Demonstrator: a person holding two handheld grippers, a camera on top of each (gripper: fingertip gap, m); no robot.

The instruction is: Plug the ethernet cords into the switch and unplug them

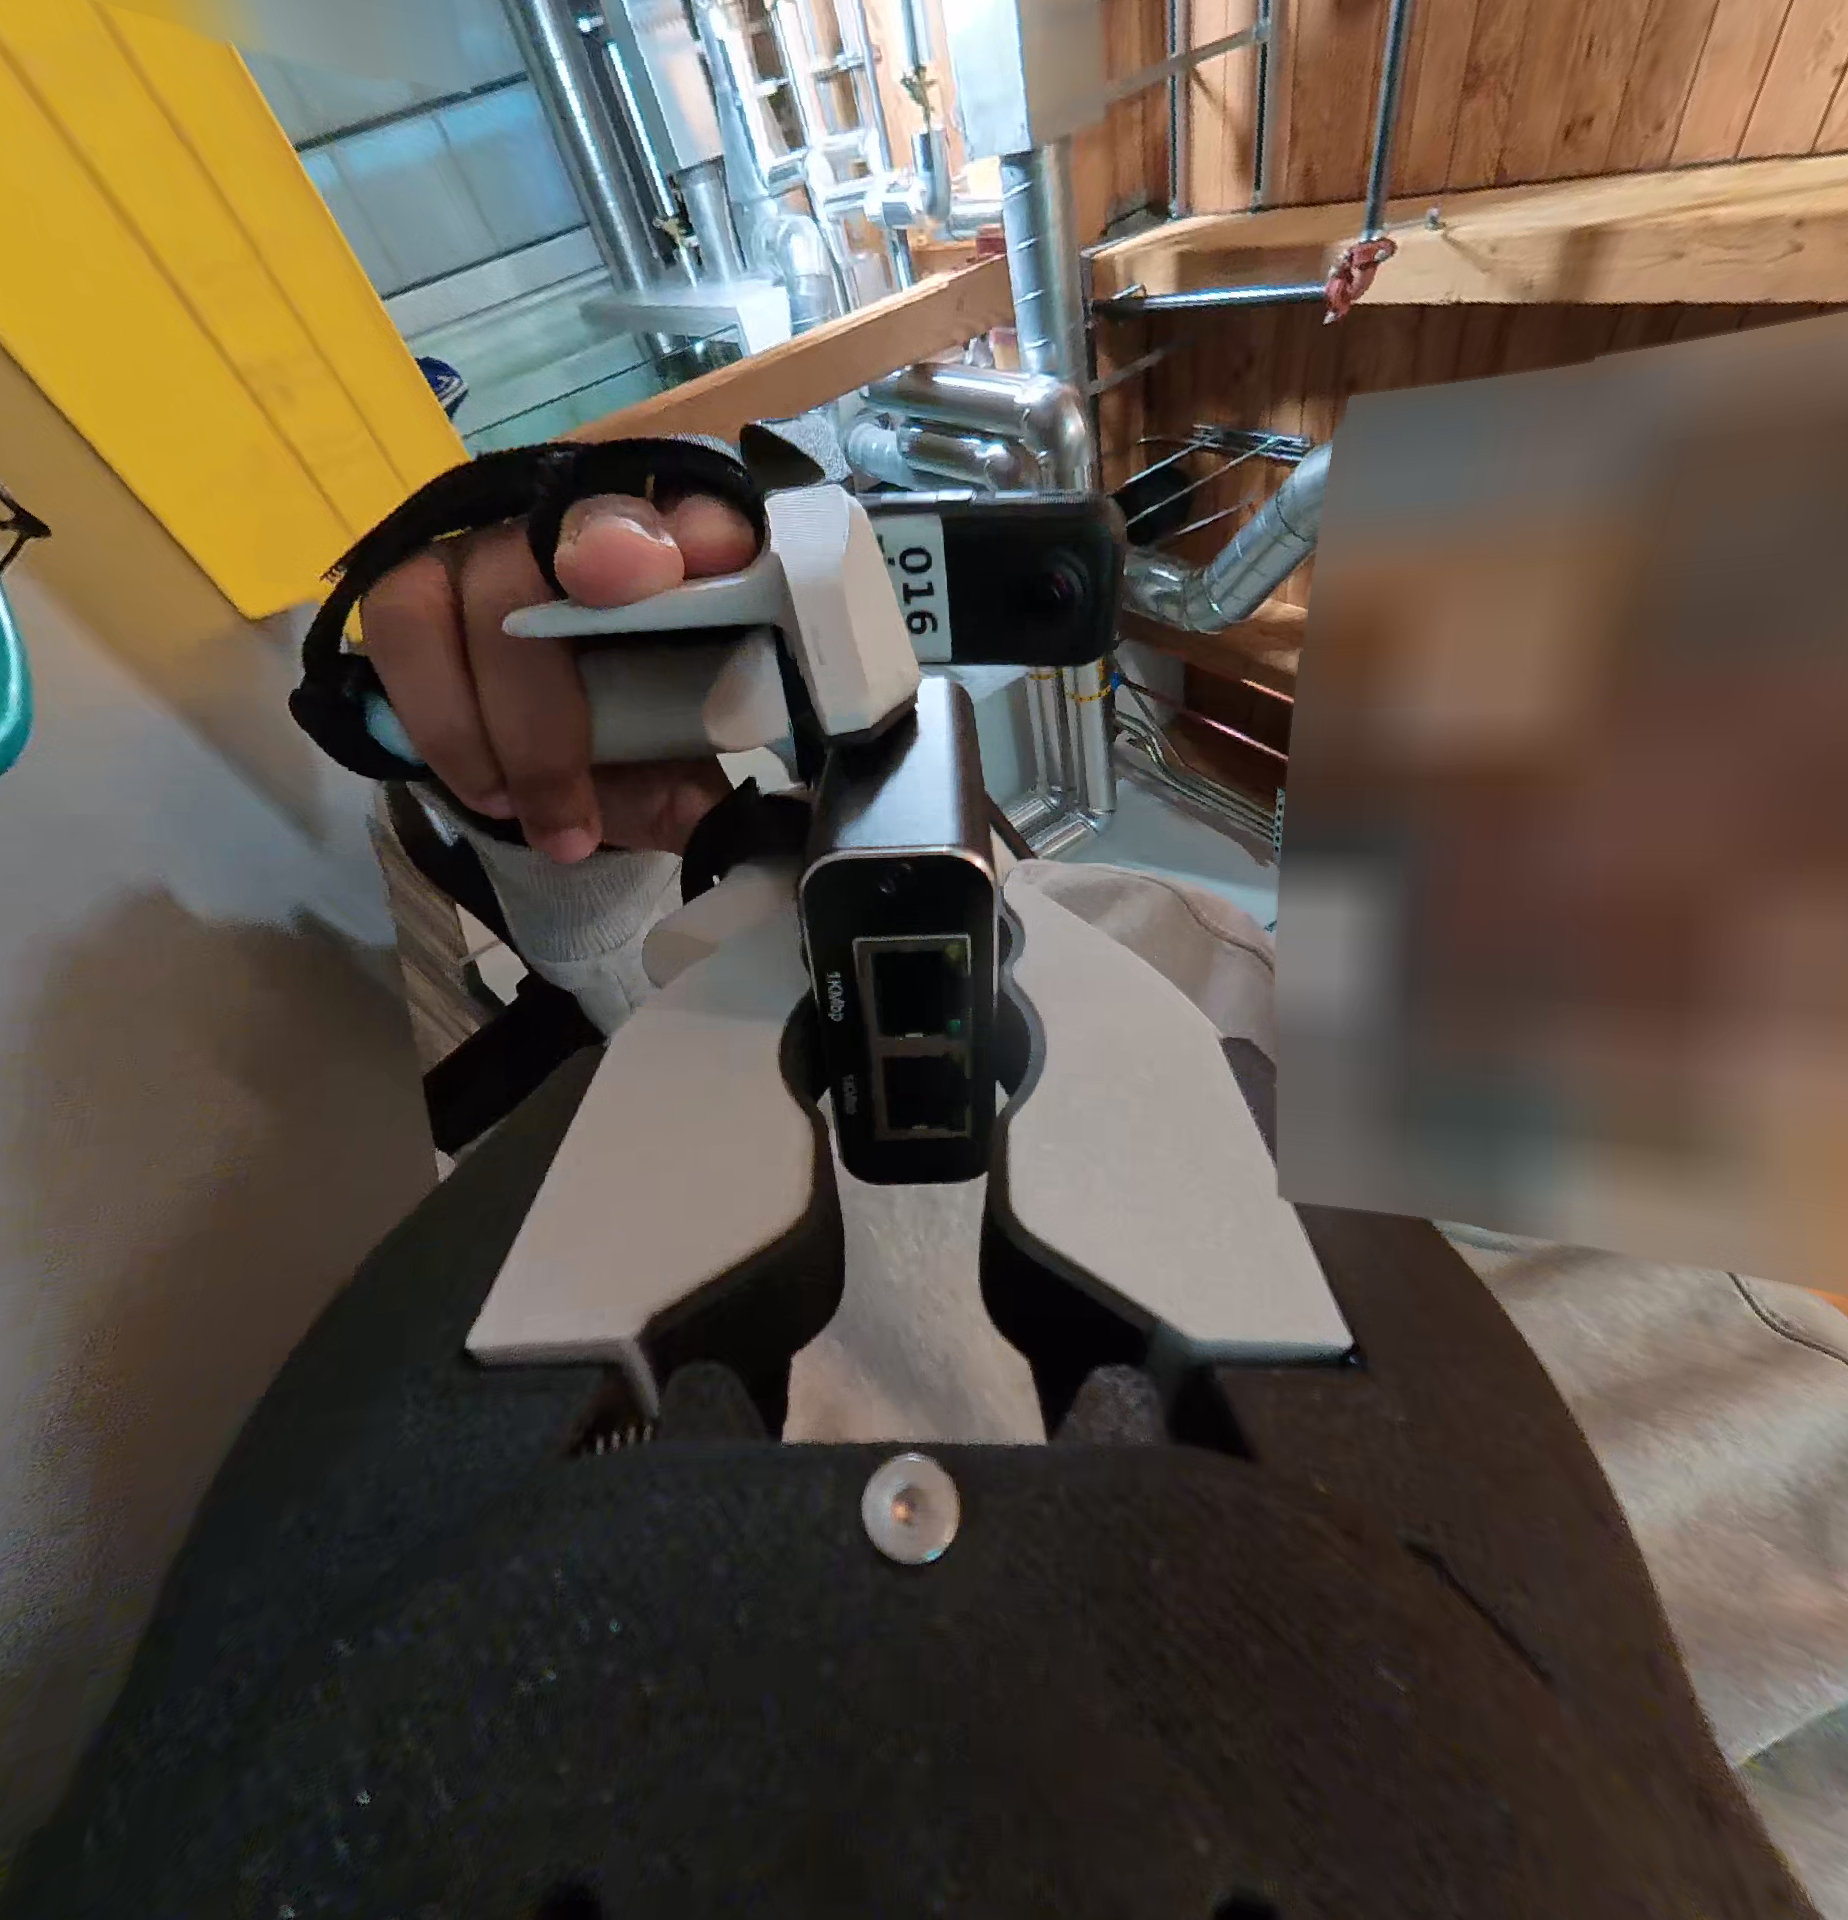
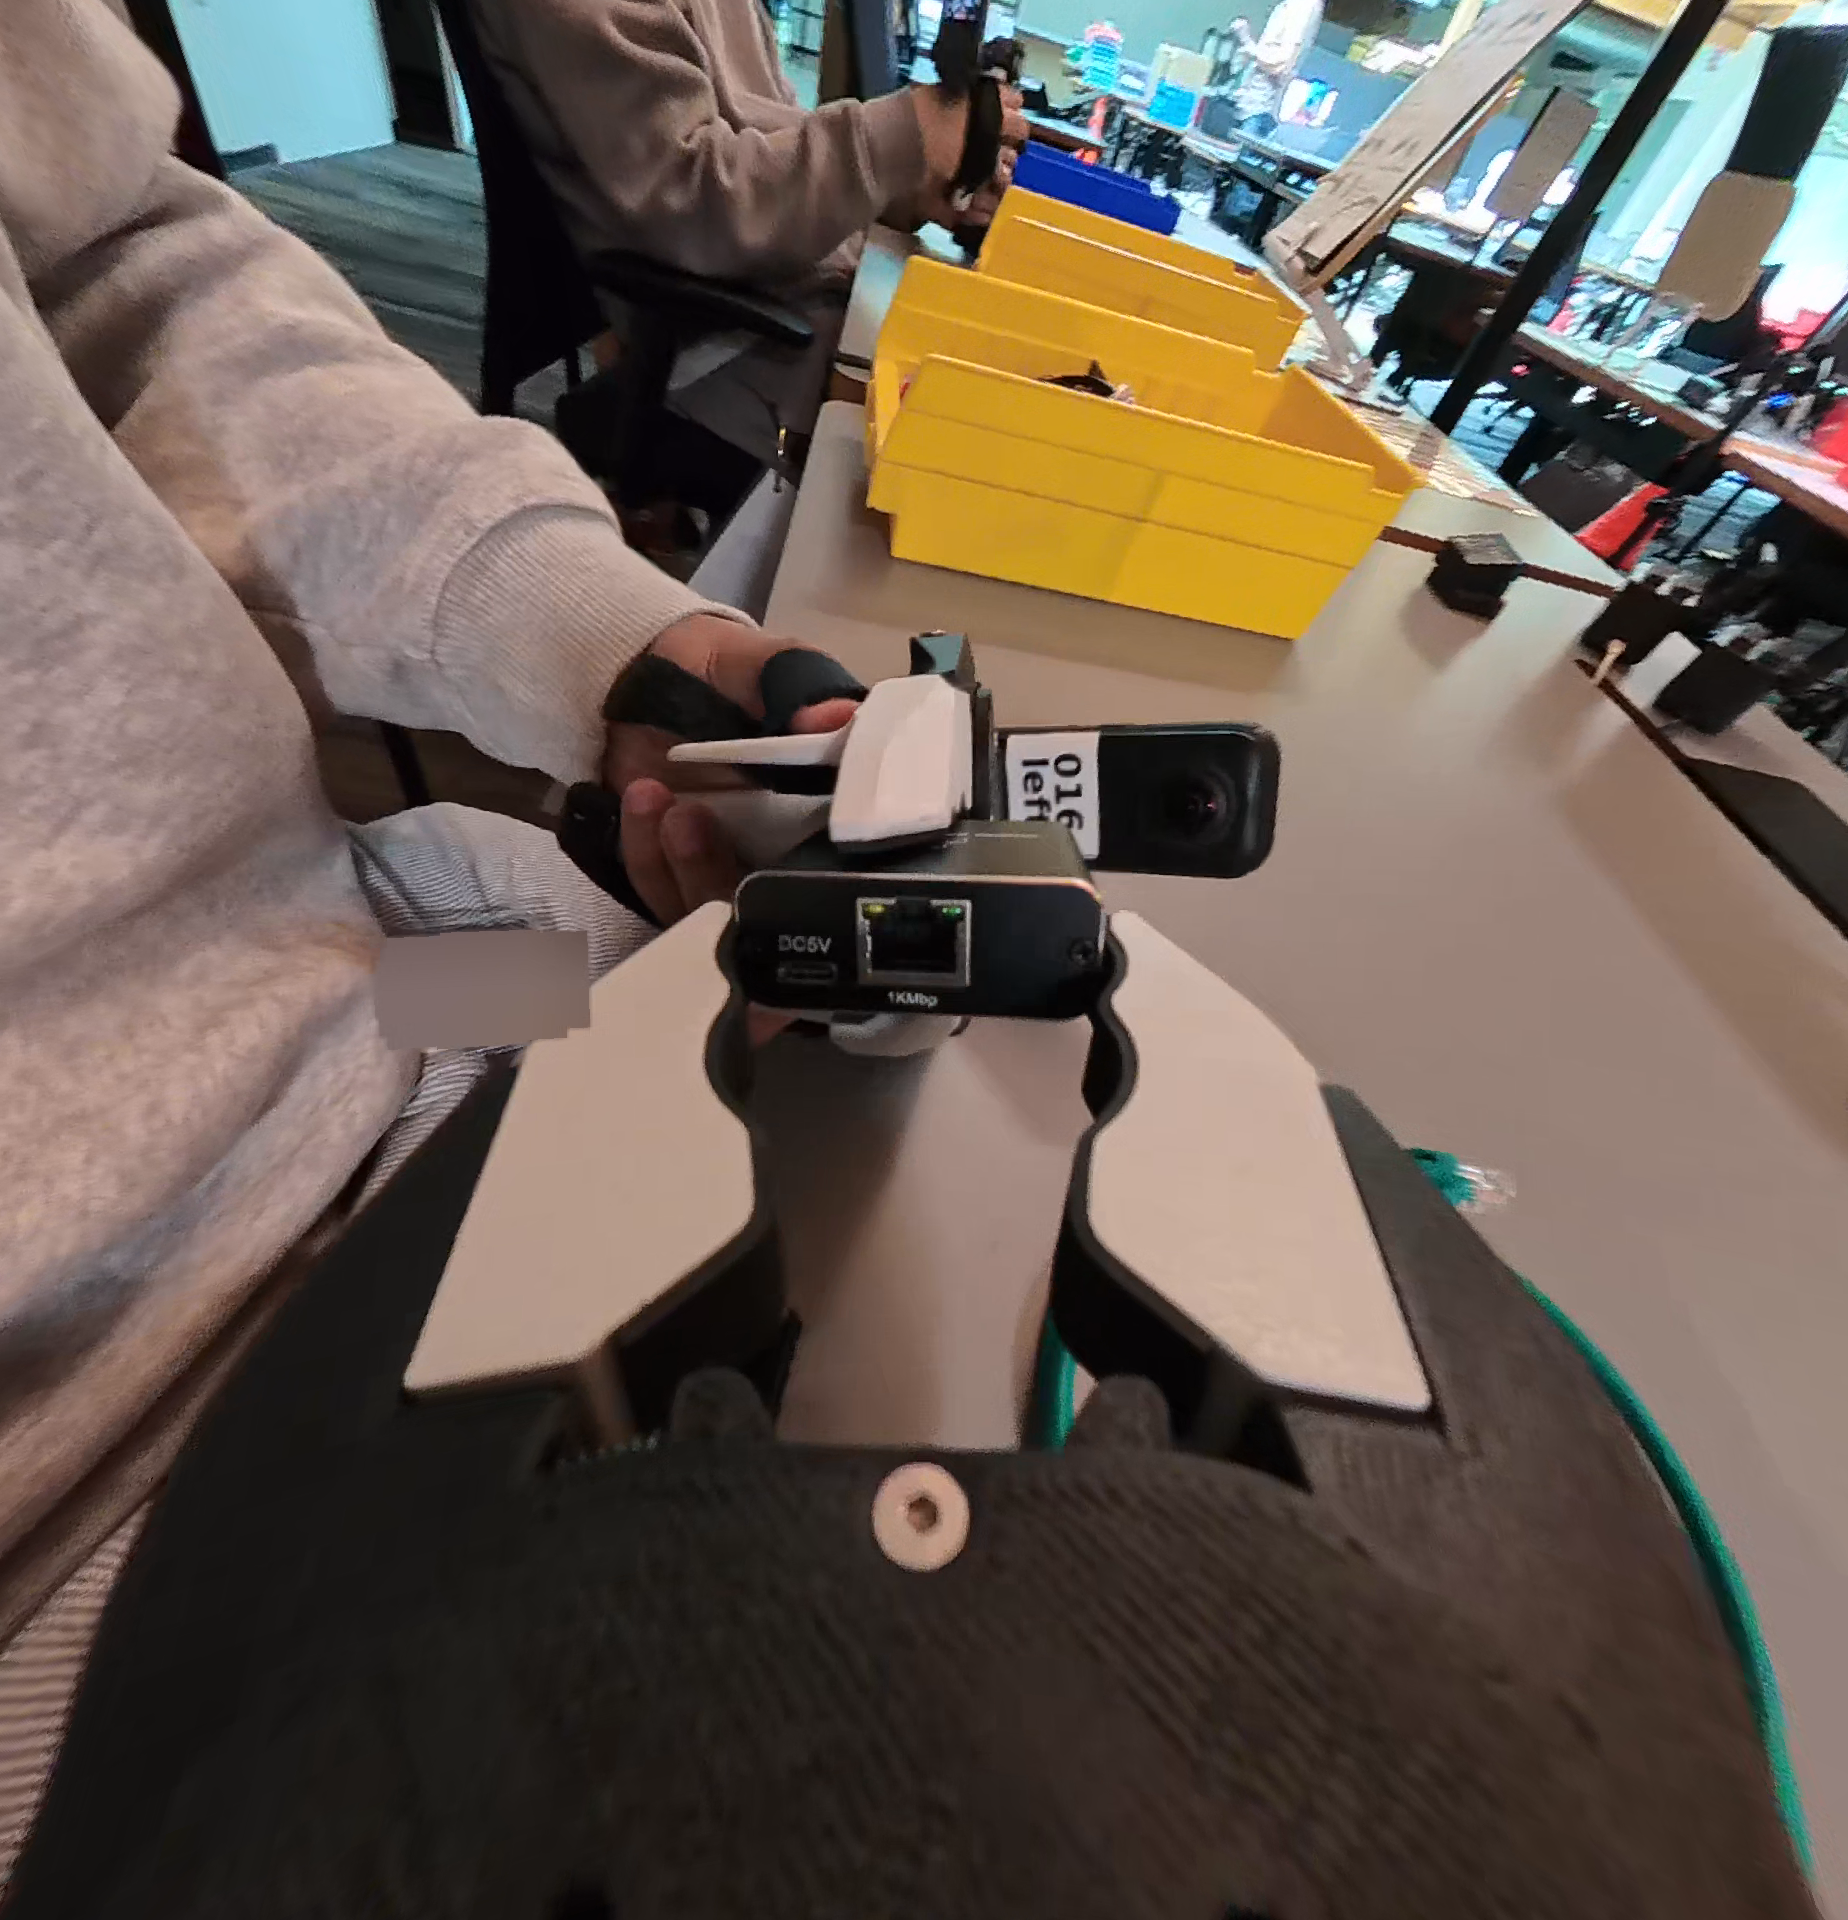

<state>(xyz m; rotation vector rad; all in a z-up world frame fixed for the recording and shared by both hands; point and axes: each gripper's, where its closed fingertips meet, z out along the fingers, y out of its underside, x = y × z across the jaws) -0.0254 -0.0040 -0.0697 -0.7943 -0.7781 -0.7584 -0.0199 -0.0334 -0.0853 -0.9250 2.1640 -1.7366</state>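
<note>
While the switch (image 1: 904, 1029) hangs in the air between both tools, each end sits in a notch: left gripper (image 1: 907, 1049) clamped across the two-port end, right gripper (image 2: 918, 987) clamped across the single-port end. All ports empty. Green cord (image 2: 1460, 1190) lies on the table (image 2: 1522, 883), plug free. Judged: switch rigid, light, smooth metal, likely to slip; grip flat sides. Cord limp; take it at the plug.
</note>
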